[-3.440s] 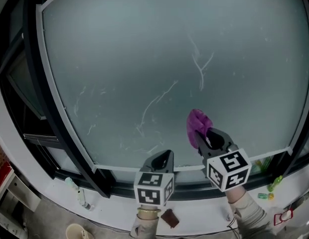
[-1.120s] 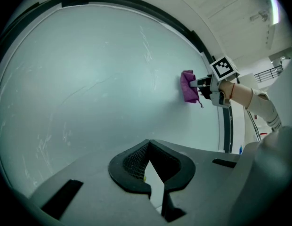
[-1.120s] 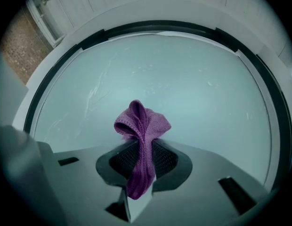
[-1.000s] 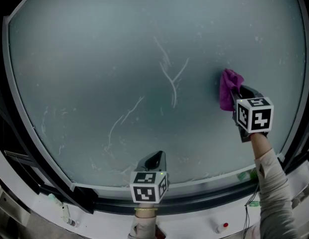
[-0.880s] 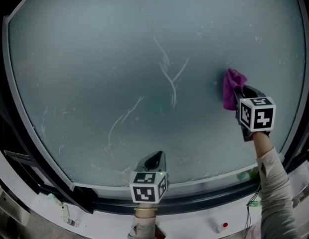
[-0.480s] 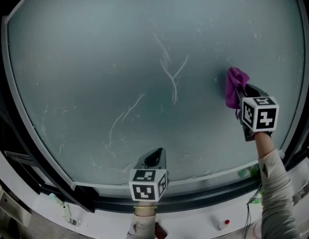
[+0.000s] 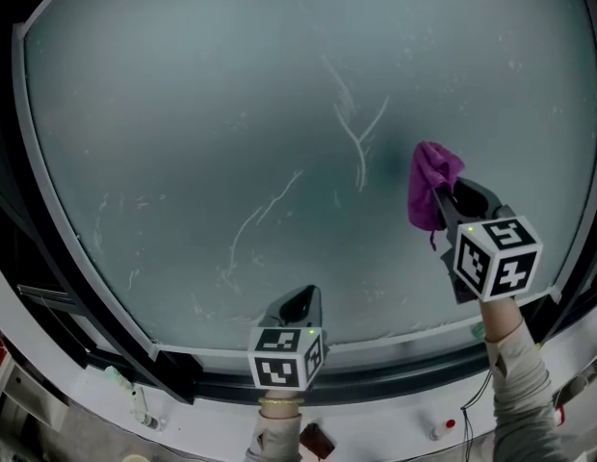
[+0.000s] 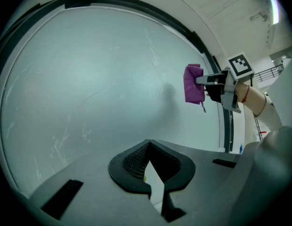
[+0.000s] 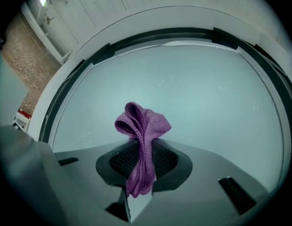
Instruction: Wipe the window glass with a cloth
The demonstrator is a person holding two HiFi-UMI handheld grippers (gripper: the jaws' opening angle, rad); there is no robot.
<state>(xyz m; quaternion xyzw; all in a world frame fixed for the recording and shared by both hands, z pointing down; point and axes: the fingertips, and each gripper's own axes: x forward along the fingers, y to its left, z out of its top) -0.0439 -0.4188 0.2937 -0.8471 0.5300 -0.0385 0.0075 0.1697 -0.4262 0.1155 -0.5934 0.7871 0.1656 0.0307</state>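
Note:
The window glass (image 7: 231, 114) is a large frosted pane that fills the head view. A bunched purple cloth (image 7: 428, 186) sticks out of my right gripper (image 7: 451, 205), which is shut on it right of the pane's middle. In the right gripper view the cloth (image 9: 142, 126) stands crumpled above the jaws, with the glass (image 9: 207, 102) behind it. The left gripper view shows the cloth (image 8: 193, 84) close to the glass with a faint shadow beside it; I cannot tell whether it touches. My left gripper (image 7: 297, 306) is shut and empty, low by the bottom frame.
Thin white streaks (image 7: 356, 133) cross the glass near the cloth, with more at lower left (image 7: 265, 210). A dark frame (image 7: 48, 258) borders the pane. On the white sill below are a small bottle (image 7: 140, 407) and a red-capped item (image 7: 451, 426).
My right gripper has carried the cloth leftward and slightly down across the pane, toward the forked streaks. The left gripper has stayed low by the frame.

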